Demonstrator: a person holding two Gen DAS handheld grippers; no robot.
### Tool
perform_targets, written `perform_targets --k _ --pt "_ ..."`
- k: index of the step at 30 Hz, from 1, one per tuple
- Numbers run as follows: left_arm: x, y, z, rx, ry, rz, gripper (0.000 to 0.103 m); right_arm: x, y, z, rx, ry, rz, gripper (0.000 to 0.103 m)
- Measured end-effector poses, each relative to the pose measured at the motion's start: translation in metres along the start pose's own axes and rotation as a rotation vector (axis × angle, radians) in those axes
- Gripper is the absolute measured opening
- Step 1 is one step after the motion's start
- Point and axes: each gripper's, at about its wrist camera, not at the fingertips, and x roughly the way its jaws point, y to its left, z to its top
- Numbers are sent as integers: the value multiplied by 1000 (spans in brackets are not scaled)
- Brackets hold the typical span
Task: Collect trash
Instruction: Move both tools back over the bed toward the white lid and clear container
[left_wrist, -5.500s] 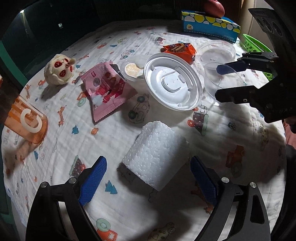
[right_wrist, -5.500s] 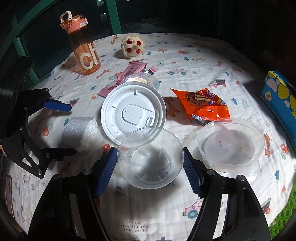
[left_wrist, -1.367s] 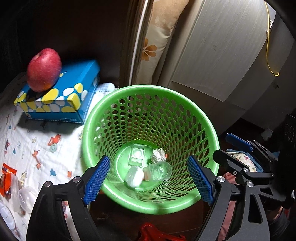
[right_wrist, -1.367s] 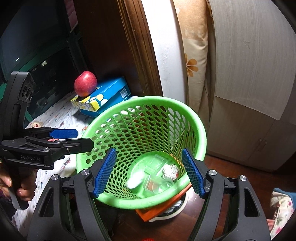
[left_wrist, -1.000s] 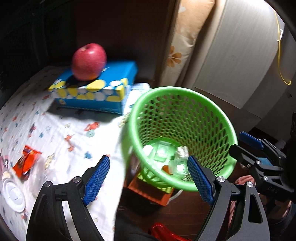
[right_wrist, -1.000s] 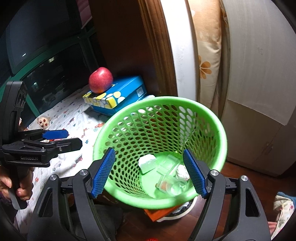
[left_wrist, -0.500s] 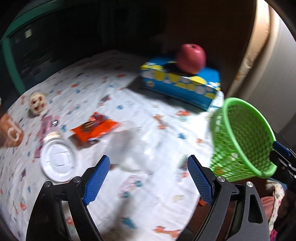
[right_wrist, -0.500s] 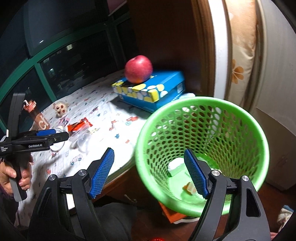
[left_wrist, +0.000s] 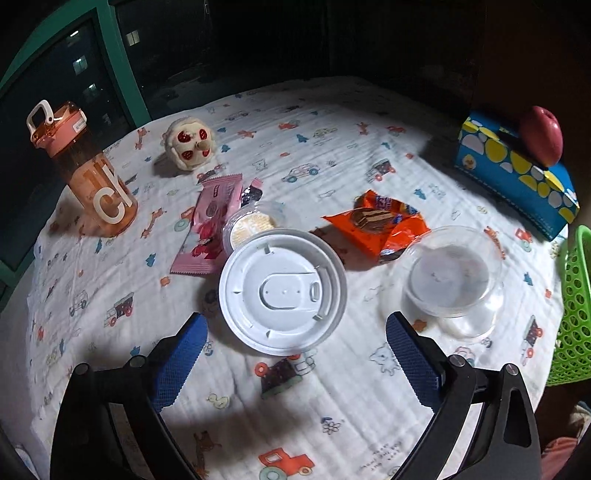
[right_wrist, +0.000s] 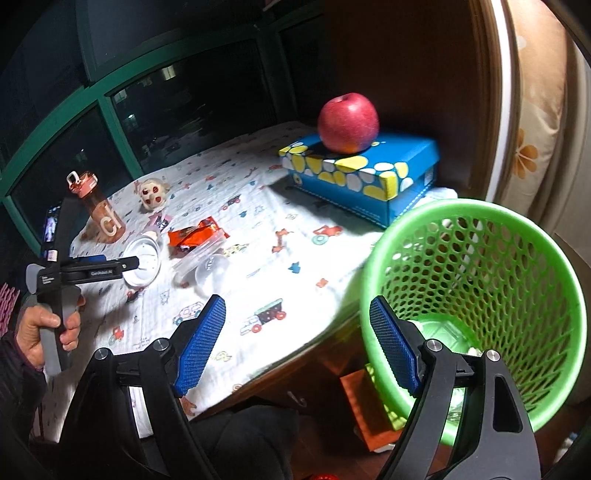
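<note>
Both grippers have swung away from the green basket (right_wrist: 476, 310) since the shots over it: the left gripper (left_wrist: 293, 354) now looks down on the table again, and the foam block and small clear cup that lay there are gone, apparently the pieces lying in the basket bottom. Its jaws have just been opening further and stand wide with nothing between them. The right gripper (right_wrist: 297, 343), also released and empty, its jaws likewise just widening, hangs beside the basket's near rim, over the table edge.

Taking the white lid (left_wrist: 282, 290) as landmark, it lies flat on the printed cloth (left_wrist: 332, 406) just ahead of the left gripper's pads. I judge it light, thin and springy; lying flat it offers only its raised rim, so a pinch across the edge, tilting it up, seems the best hold. To its right, well apart, sits the clear container (left_wrist: 452, 275), also light, slick and easily crushed, best taken at its wall. Touching the lid's far-left edge is a small cup of biscuit-like contents (left_wrist: 253, 225), and beyond that the pink wrapper (left_wrist: 208, 229); the orange wrapper (left_wrist: 380, 223) lies beyond to the right. Both wrappers are limp and crinkly, graspable anywhere.

Farthest from the lid stand the orange bottle (left_wrist: 88, 177), a plush toy (left_wrist: 188, 144), and the blue box (left_wrist: 517, 181) bearing an apple (left_wrist: 545, 134).
</note>
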Motion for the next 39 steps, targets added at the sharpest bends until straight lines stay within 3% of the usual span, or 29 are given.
perform_targets --k 11,20,25,30,34,39 --pt "34 -10 1 98 21 22 94 26 16 7 -15 40 21 80" --pt "44 -3 3 78 20 6 94 46 30 13 -38 65 44 80" --pt "33 0 1 56 -19 -28 94 56 39 16 -52 76 62 80" --pt "23 4 0 51 -61 -10 95 66 45 17 -58 88 79 80" --pt "33 4 -3 84 -41 35 95 72 49 18 -62 95 90 80" --pt "43 2 -6 94 -12 4 95 76 52 19 -68 100 94 80"
